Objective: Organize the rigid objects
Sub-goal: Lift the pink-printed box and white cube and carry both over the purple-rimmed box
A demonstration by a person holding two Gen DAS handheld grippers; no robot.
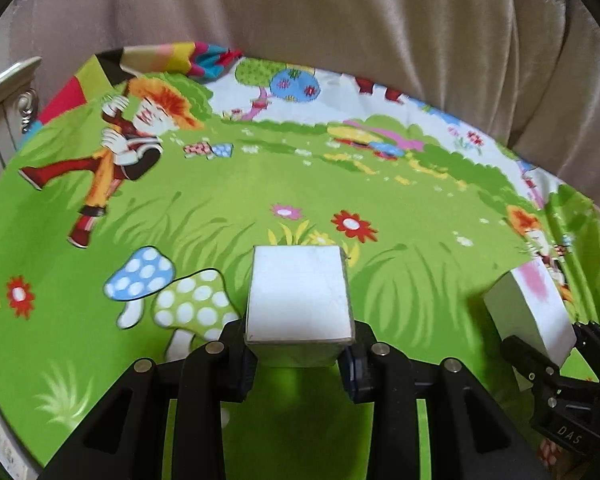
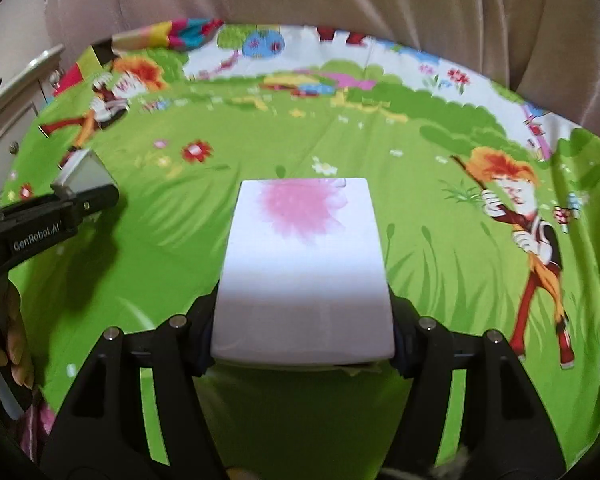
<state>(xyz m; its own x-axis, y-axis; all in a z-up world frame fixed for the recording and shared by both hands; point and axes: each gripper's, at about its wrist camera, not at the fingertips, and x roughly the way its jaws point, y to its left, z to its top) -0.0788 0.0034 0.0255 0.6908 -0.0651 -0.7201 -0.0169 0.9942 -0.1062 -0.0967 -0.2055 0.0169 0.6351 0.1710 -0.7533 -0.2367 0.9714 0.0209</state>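
Note:
My left gripper is shut on a small plain white box, which juts forward above the green cartoon cloth. In the right wrist view that same gripper shows at the left edge with the small box in its jaws. My right gripper is shut on a wider white box with a pink flower print, held off the cloth. From the left wrist view the flower box and right gripper appear at the far right.
The cloth-covered table ends at a beige curtain behind. A cream cabinet stands at the left. A folded striped cloth lies at the far left corner. Fingers of a person's hand show at the left edge.

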